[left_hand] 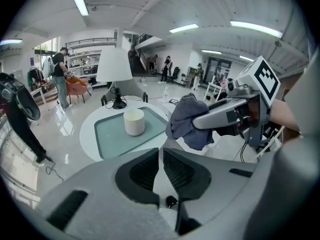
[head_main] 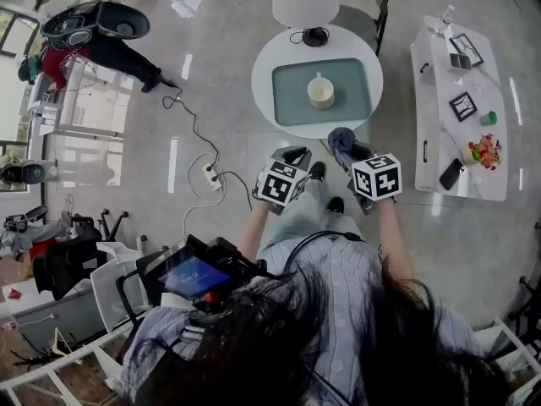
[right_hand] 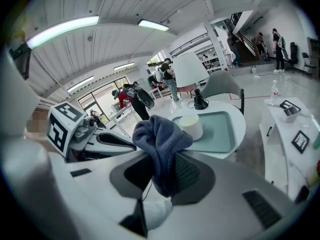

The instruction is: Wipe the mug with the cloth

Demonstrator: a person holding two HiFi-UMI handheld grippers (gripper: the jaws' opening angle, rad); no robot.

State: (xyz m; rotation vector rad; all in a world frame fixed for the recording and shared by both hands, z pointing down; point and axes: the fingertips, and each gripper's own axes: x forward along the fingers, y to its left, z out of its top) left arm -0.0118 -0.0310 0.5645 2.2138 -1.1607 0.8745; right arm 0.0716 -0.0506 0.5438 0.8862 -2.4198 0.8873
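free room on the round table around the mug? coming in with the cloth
Tray is bare all round the mug, widest to its left and right. The table near rim is bare too. Crowded only at the far edge: lamp base and its cable.
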